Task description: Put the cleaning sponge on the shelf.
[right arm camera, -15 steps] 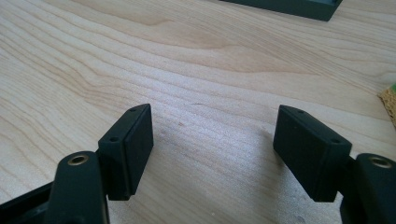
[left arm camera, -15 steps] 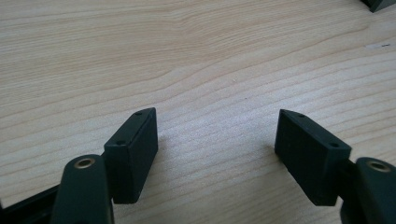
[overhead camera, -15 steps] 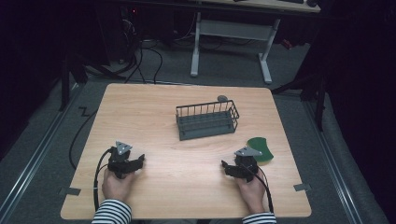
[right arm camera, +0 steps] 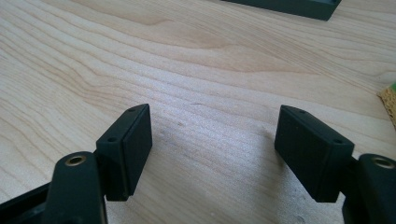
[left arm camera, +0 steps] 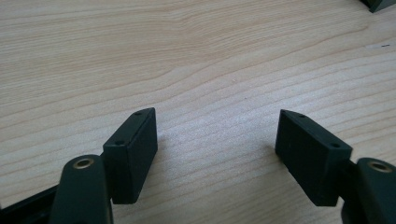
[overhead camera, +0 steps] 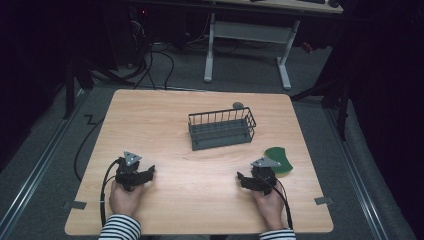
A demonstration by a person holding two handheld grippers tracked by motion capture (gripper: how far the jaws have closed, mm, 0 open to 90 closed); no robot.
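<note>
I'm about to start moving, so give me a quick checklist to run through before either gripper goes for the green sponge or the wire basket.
1. Left gripper jaws open with nothing between them: ok.
2. Right gripper jaws open with nothing between them: ok.
3. Green sponge lies flat on the table, just beside the right gripper and not held: ok.
4. Wire basket stands upright near the table's middle, apart from both grippers: ok.
5. Basket free of contents: cannot tell for certain, though none show through the wires.
6. Small grey thing behind the basket, what it is: cannot tell.
</note>
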